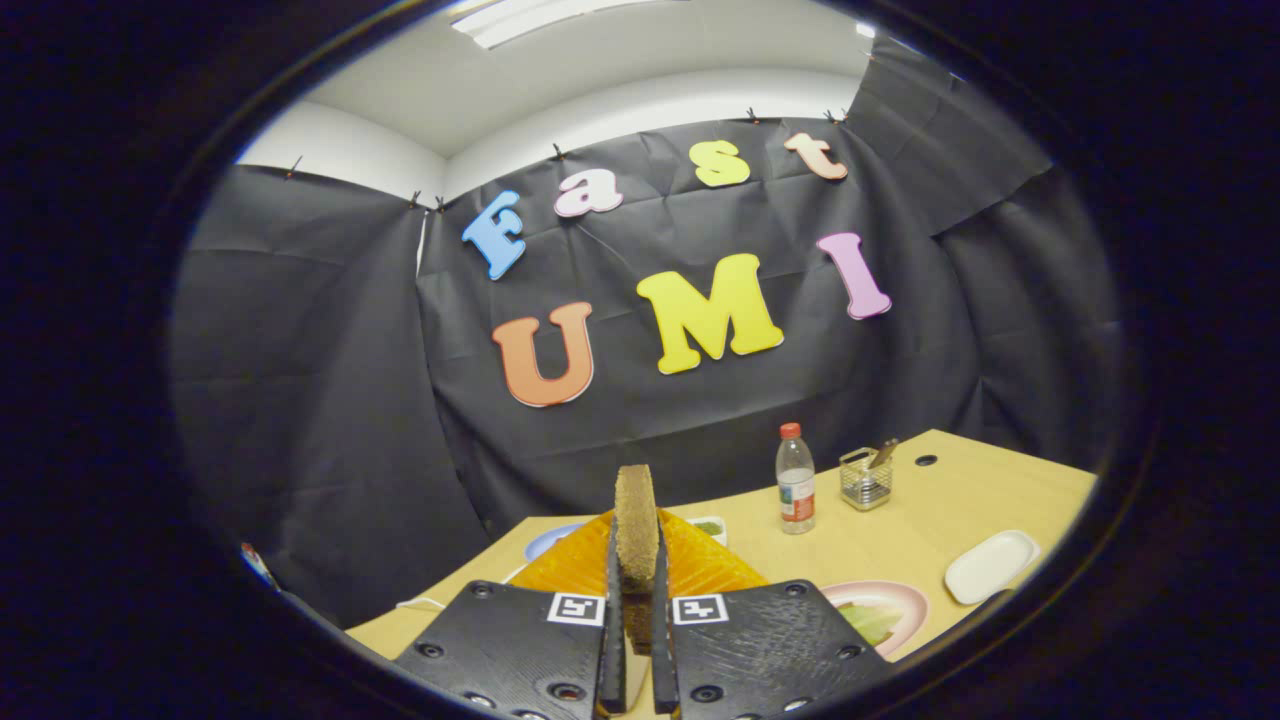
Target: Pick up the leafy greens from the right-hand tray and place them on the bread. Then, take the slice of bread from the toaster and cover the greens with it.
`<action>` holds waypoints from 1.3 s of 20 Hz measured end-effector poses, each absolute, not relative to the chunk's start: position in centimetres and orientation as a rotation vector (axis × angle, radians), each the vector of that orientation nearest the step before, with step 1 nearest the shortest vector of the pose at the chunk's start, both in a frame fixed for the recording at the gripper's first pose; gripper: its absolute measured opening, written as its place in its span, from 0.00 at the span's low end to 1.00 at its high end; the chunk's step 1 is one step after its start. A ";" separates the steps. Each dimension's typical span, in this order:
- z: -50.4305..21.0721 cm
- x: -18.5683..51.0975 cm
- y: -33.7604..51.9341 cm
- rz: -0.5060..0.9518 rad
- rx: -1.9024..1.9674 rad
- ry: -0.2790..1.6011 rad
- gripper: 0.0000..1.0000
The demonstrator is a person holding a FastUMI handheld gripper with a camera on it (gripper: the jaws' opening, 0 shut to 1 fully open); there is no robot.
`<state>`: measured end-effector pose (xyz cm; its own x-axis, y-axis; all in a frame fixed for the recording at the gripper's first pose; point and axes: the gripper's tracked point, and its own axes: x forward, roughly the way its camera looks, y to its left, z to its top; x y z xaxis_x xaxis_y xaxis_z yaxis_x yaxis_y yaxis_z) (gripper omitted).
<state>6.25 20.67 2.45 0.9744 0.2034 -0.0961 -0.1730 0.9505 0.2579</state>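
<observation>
Gripping a slice of bread edge-on, the claw is clamped on it above the table, an orange toaster just beyond.

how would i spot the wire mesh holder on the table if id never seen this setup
Start at the wooden table beyond the hand-held gripper, which is shut on a slice of bread. Find the clear water bottle with a red cap near the far edge. Just beside it stands the wire mesh holder, a small see-through metal basket with a utensil poking out.
</observation>
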 end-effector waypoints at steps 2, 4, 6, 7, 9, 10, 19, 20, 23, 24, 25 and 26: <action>0.4 6.7 17.8 0.166 0.234 0.148 0.10; -1.5 7.1 15.7 0.149 0.250 0.170 0.10; -3.4 7.7 14.5 0.148 0.267 0.198 0.10; -4.6 8.0 14.2 0.150 0.279 0.217 0.10; -6.9 8.6 13.9 0.159 0.301 0.264 0.10; -7.8 8.9 13.8 0.163 0.307 0.283 0.10; -13.3 9.7 12.5 0.193 0.464 0.410 0.10; -13.7 9.8 11.6 0.174 0.473 0.414 0.10; -15.3 9.7 9.5 0.135 0.483 0.442 0.10; -15.9 9.6 8.9 0.123 0.476 0.455 0.12; -16.4 9.5 8.6 0.119 0.475 0.468 0.14; -16.8 9.5 8.2 0.113 0.475 0.481 0.14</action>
<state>9.48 8.22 -16.85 0.8827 0.2140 -0.4184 0.0055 0.8854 0.4647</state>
